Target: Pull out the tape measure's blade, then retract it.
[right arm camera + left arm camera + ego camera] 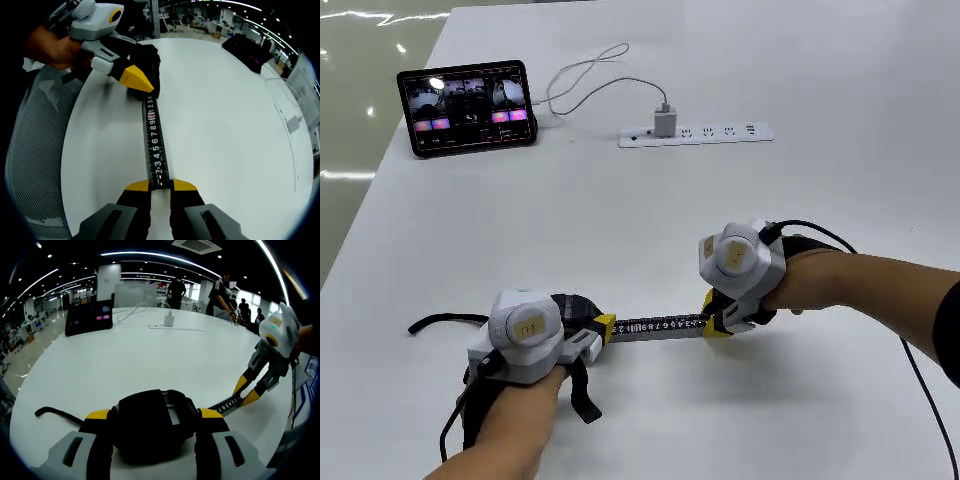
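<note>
The black tape measure case (152, 422) sits on the white table, clamped between the yellow-tipped jaws of my left gripper (592, 328). Its blade (656, 325) runs out to the right, flat along the table, with printed numbers showing on the blade (153, 145). My right gripper (161, 185) is shut on the blade's end, a short stretch from the case (146, 62). In the head view the right gripper (716, 322) is right of the case (574, 306). The right gripper (246, 391) appears at the right edge of the left gripper view, with the blade (225, 404) leading to it.
A tablet (467, 105) stands at the back left with a cable (585, 75) running to a charger in a white power strip (695, 133). A black strap (445, 322) trails left of the case. The table edge (380, 180) runs along the left.
</note>
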Motion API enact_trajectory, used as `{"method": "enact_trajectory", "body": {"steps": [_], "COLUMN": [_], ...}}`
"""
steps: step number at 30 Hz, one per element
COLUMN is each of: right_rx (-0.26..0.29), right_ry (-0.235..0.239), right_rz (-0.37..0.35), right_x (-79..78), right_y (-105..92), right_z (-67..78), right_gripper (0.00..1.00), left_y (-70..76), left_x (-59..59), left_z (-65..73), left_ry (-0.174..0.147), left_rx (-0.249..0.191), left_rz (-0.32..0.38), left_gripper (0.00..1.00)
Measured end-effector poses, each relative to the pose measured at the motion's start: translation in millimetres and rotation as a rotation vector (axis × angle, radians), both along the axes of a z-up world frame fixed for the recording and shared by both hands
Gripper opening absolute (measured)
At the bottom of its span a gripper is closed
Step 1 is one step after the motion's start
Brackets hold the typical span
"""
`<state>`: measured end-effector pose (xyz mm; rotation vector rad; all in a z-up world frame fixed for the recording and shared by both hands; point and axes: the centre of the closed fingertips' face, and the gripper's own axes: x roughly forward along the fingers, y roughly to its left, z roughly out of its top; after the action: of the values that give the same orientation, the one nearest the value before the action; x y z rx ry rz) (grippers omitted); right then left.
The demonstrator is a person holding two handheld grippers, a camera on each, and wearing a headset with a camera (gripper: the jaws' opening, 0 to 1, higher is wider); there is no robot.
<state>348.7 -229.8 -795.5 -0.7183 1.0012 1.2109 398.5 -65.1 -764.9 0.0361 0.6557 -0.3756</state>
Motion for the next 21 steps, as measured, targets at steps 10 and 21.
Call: {"method": "enact_trajectory", "body": {"steps": [10, 21], "right_rx": [0.002, 0.012], "right_ry": [0.001, 0.002], "right_rz": [0.001, -0.004], "right_x": [1.2, 2.4], "right_y": [5.4, 10.2], "right_z": [0.0, 0.2], "right_gripper": [0.1, 0.1], "left_y": [0.3, 0.2], "left_x": [0.3, 0.4], "left_z": [0.1, 0.0], "left_ry": [0.001, 0.002], "left_rx": [0.0, 0.001], "left_rz": [0.001, 0.002], "left_gripper": [0.62, 0.62]}}
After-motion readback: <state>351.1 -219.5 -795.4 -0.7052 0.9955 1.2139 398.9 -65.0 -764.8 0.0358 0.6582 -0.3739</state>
